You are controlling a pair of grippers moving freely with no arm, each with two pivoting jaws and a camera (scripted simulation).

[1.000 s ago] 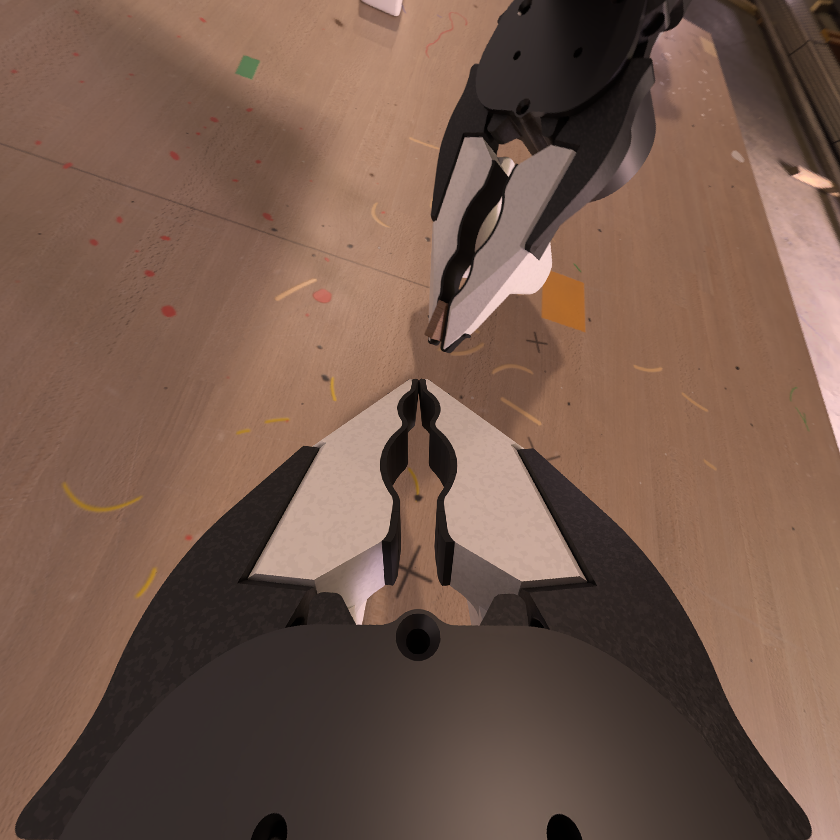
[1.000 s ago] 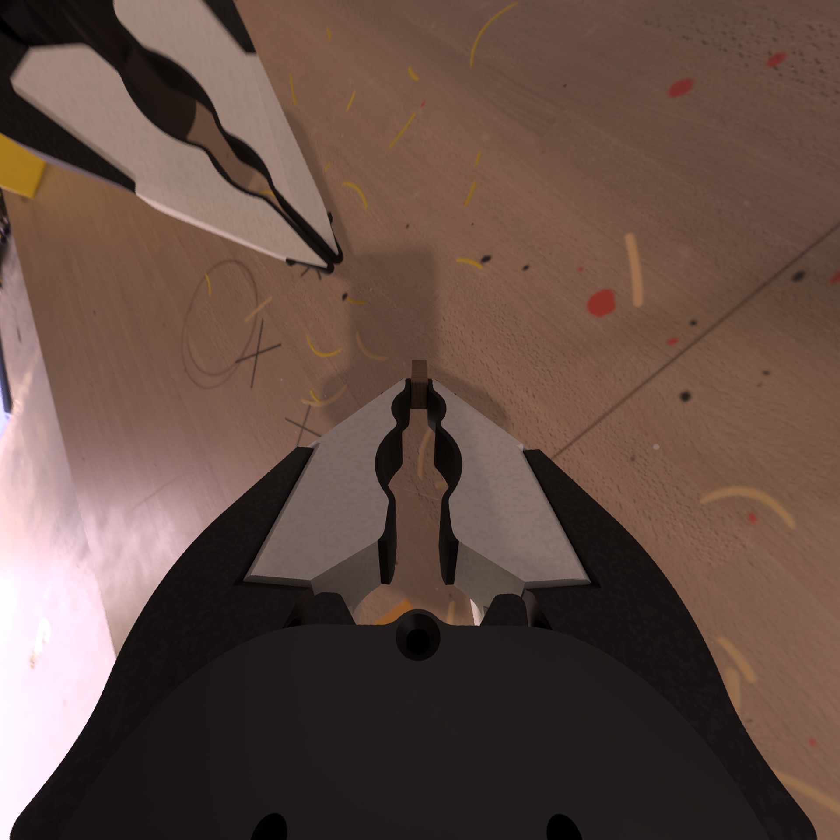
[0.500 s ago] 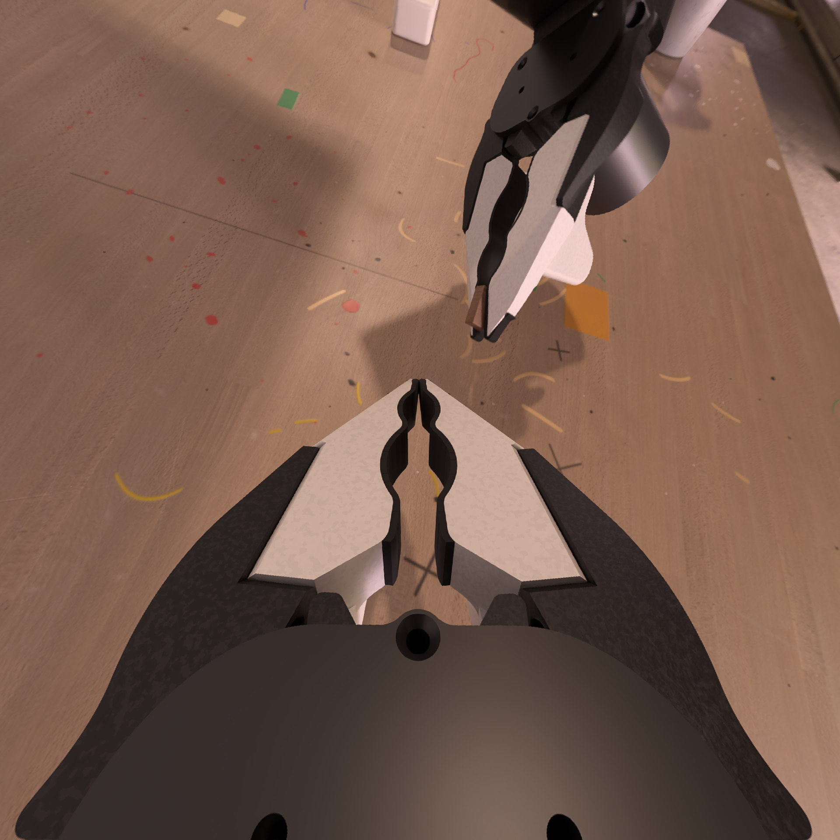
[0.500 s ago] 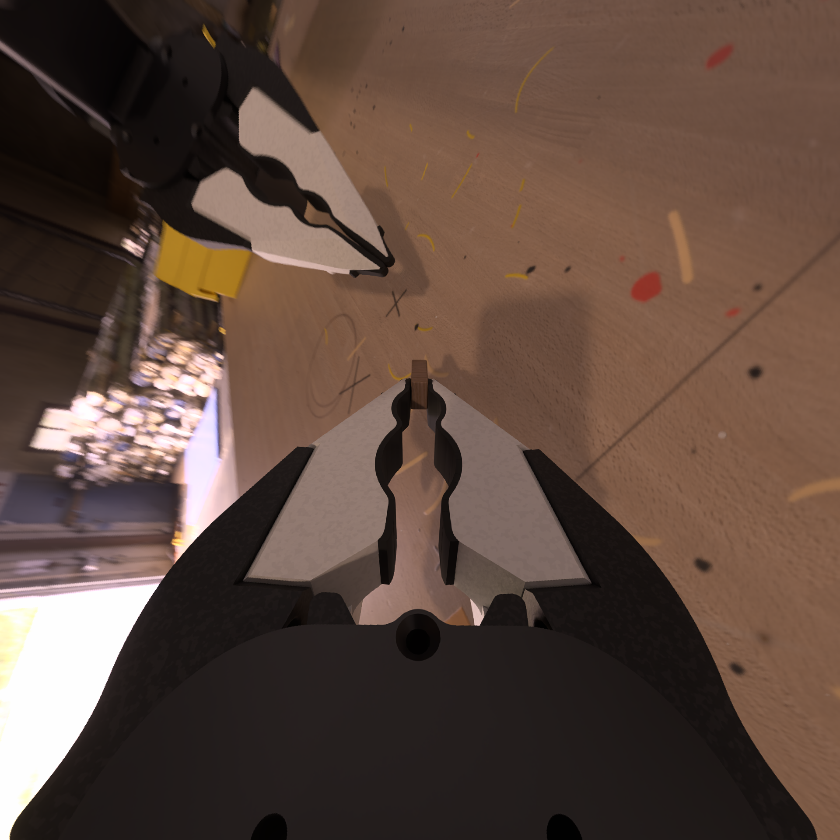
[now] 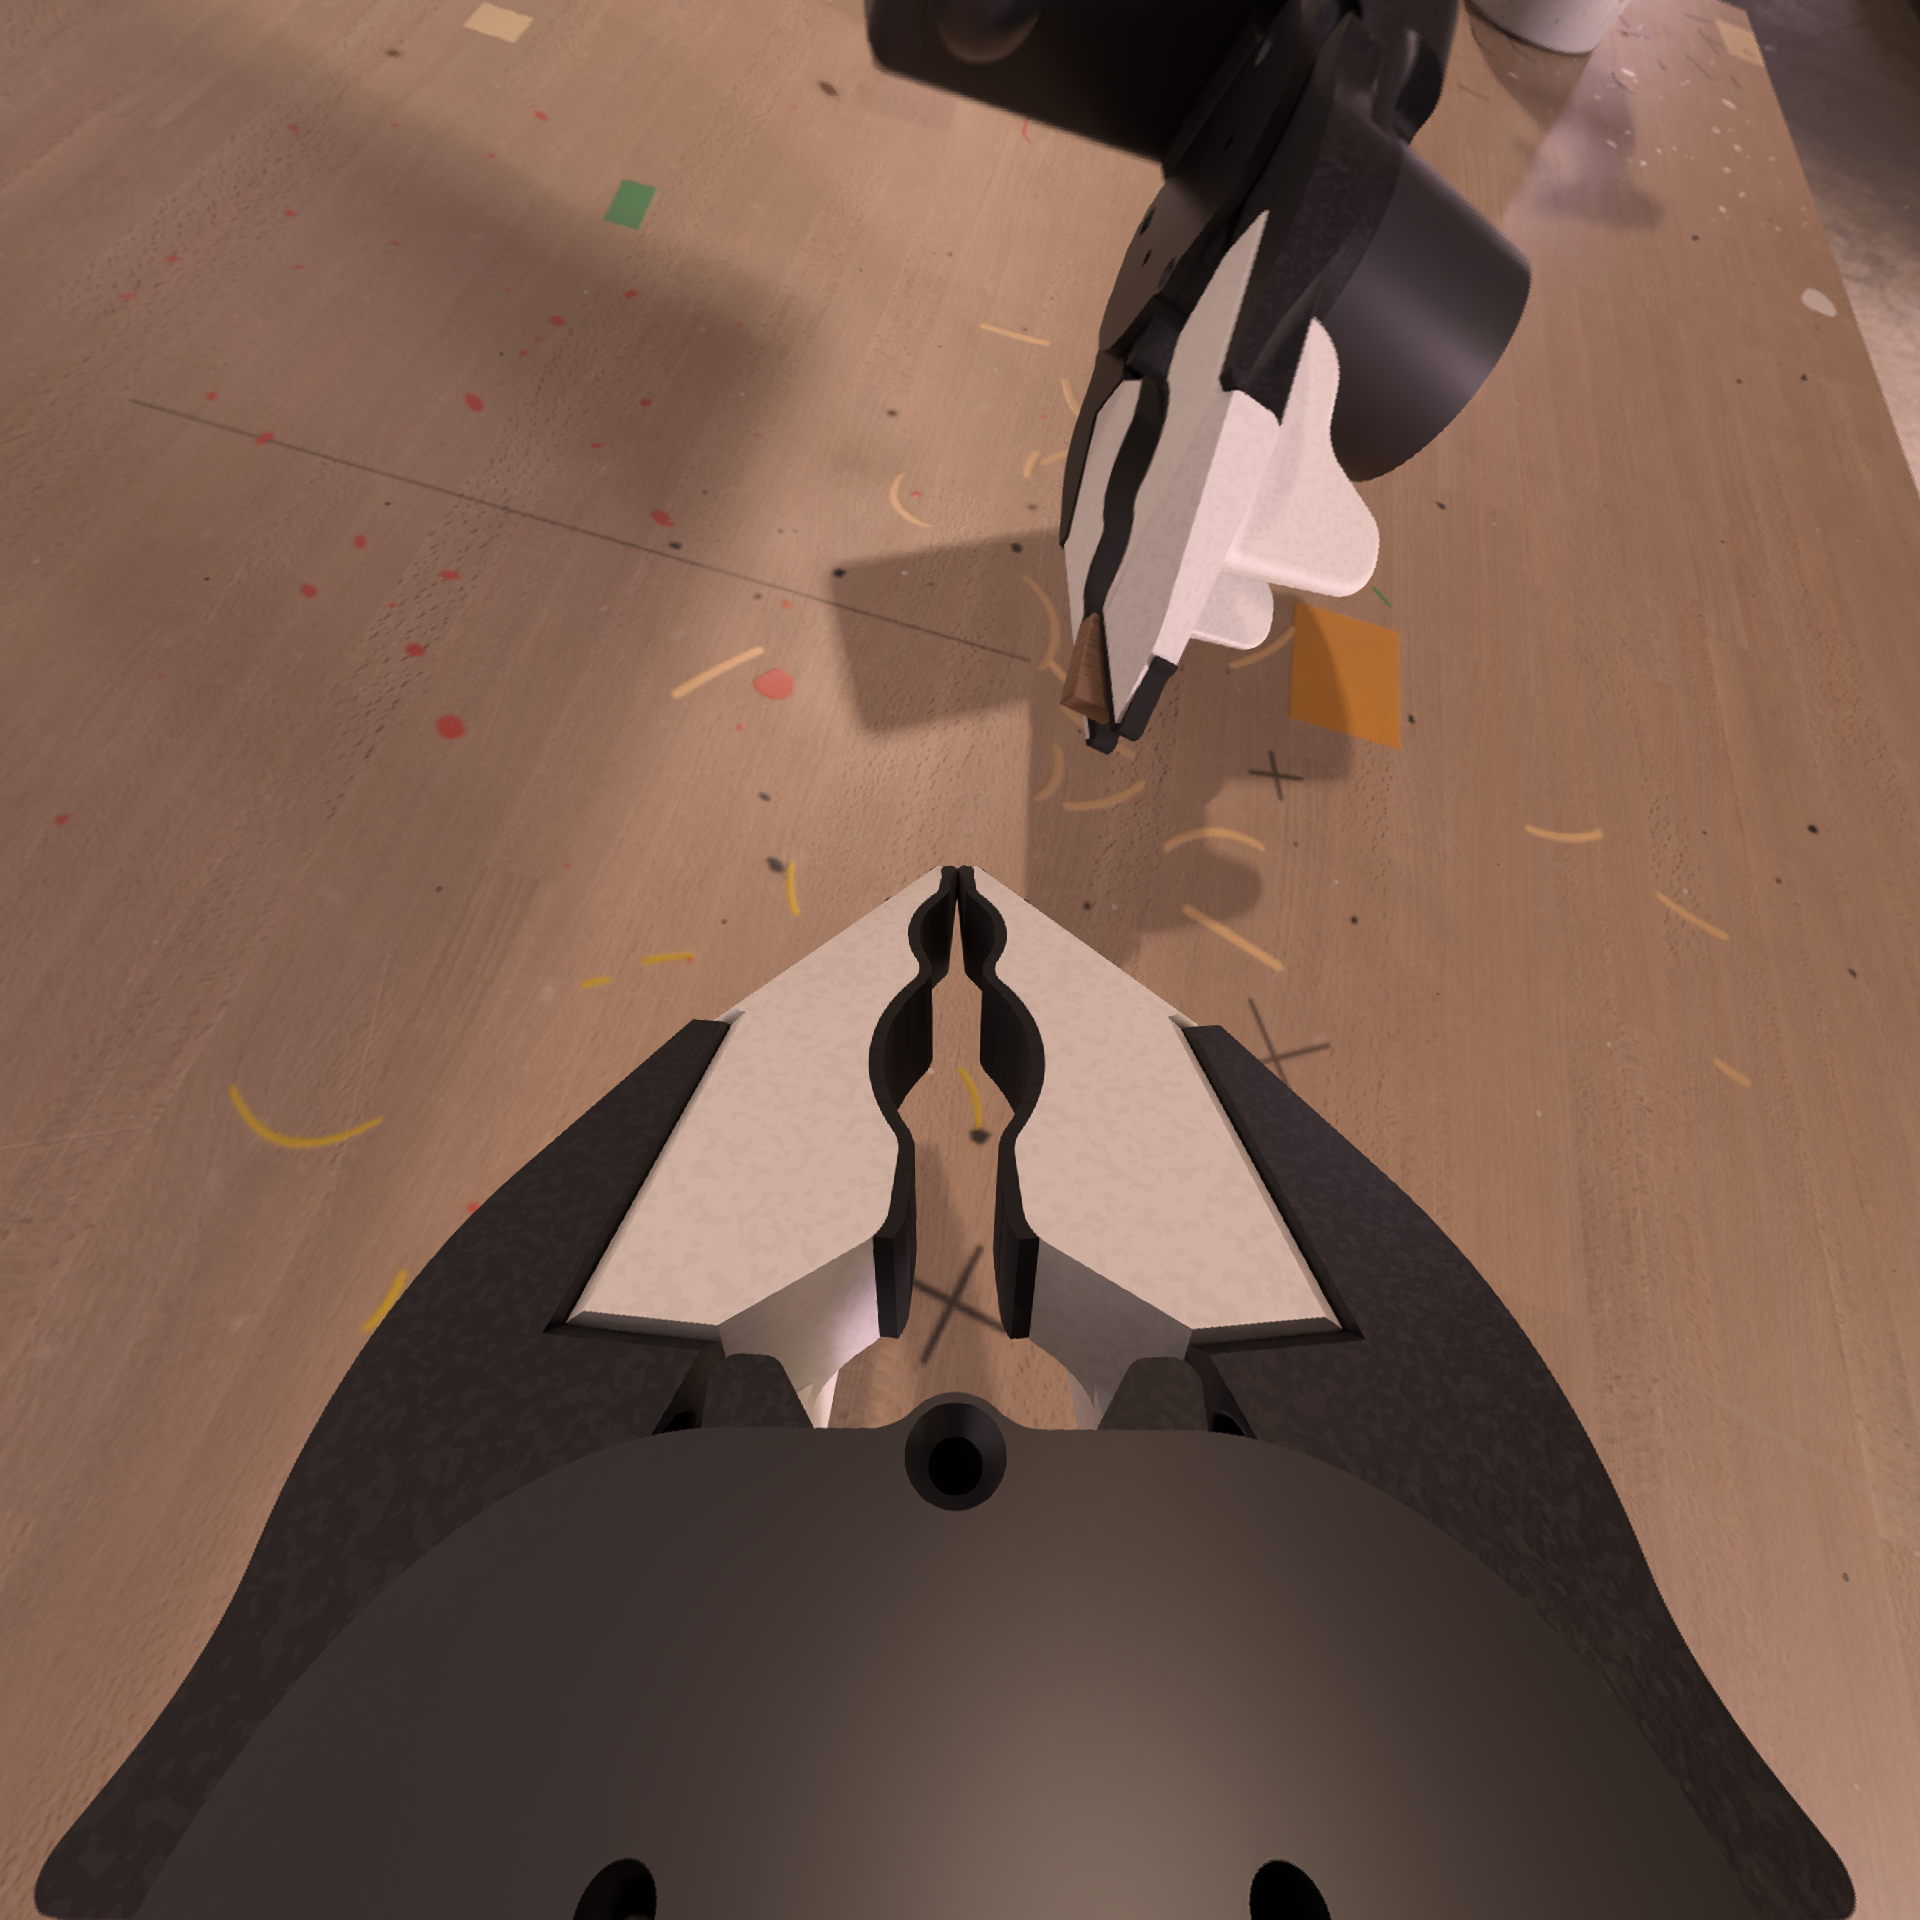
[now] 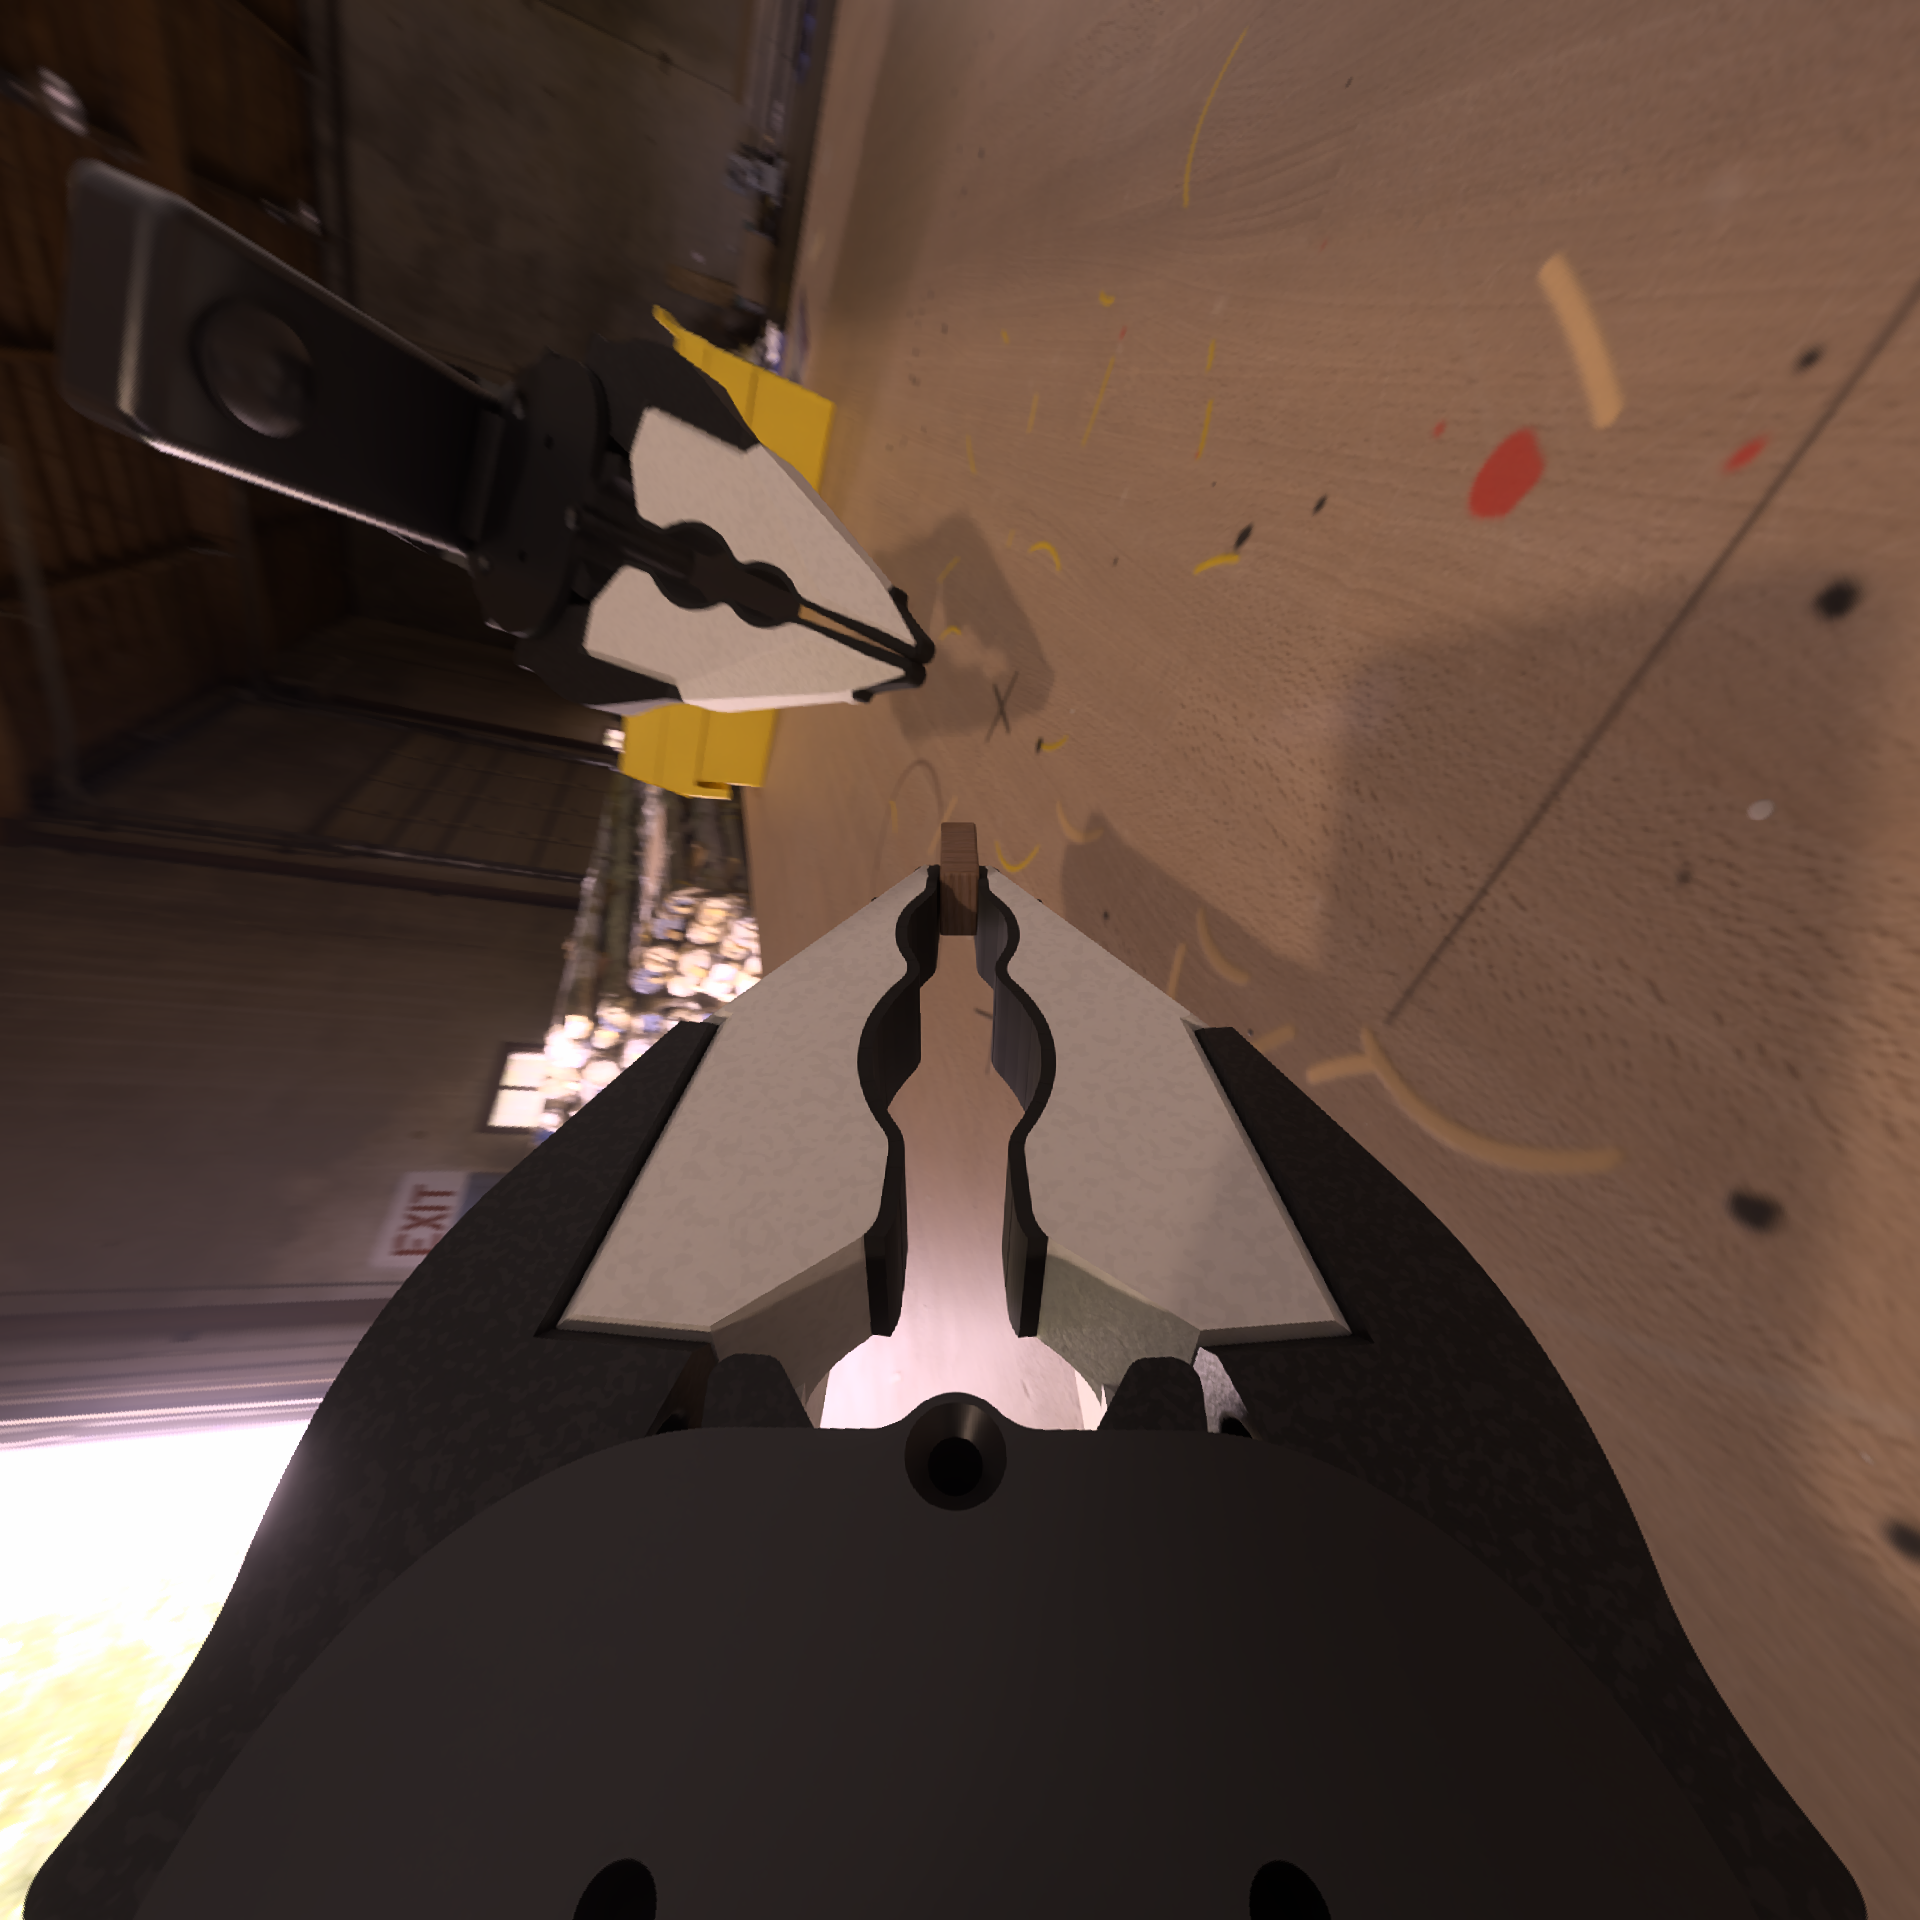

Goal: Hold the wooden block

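A small wooden block (image 6: 958, 883) sits pinched between the tips of my right gripper (image 6: 958, 878), which is shut on it and holds it above the wooden table. In the left wrist view the same block (image 5: 1083, 675) pokes out at the tip of the right gripper (image 5: 1107, 717), ahead and to the right. My left gripper (image 5: 956, 873) is shut and empty, low over the table. It also shows in the right wrist view (image 6: 909, 655), to the upper left, apart from the block.
The wooden table (image 5: 416, 727) carries paint specks, wood shavings, pencil crosses, an orange square (image 5: 1343, 675) and a green square (image 5: 630, 202). A yellow object (image 6: 727, 748) stands at the table edge behind the left gripper. The table's edge (image 5: 1860, 312) runs along the right.
My right gripper has lifted and tilted with the block, and now sits farther from the table. The left gripper has drawn back from it. Both have stayed shut.
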